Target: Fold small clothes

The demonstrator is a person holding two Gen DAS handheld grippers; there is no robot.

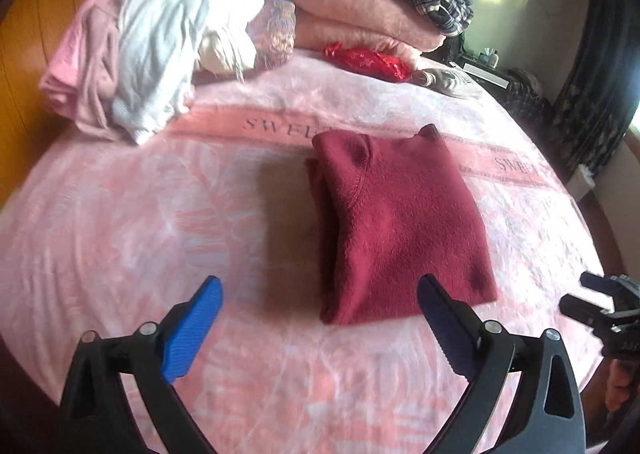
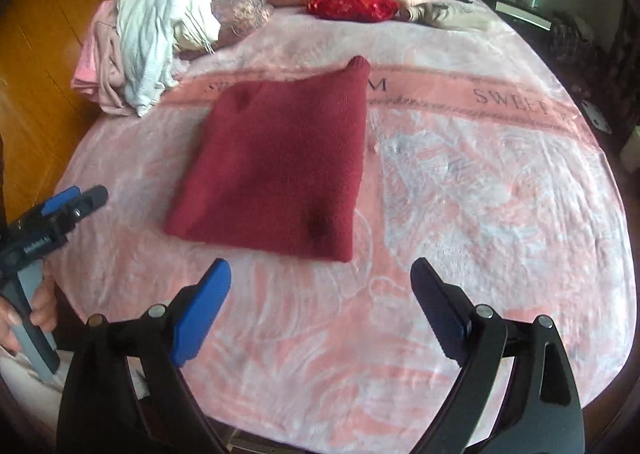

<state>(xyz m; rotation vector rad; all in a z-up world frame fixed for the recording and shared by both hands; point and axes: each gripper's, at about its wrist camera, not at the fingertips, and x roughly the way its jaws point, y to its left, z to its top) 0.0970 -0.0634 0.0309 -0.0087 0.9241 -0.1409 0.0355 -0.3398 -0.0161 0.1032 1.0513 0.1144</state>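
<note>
A dark red fleece sweater [image 1: 400,226] lies folded into a compact rectangle on the pink blanket [image 1: 120,214] that covers the bed, one corner of it reaching onto the band printed with lettering. The left claw [image 1: 320,318] hangs above the blanket with its jaws spread wide and nothing between them; the sweater sits ahead of it, its near edge close to the right blue pad. The right claw [image 2: 320,302] is likewise wide open and empty, with the sweater ahead of it and slightly to the left, clear of both pads. Neither claw touches the garment. A heap of white and pink clothes [image 1: 132,58] lies at the far left of the bed, well apart from the sweater.
</note>
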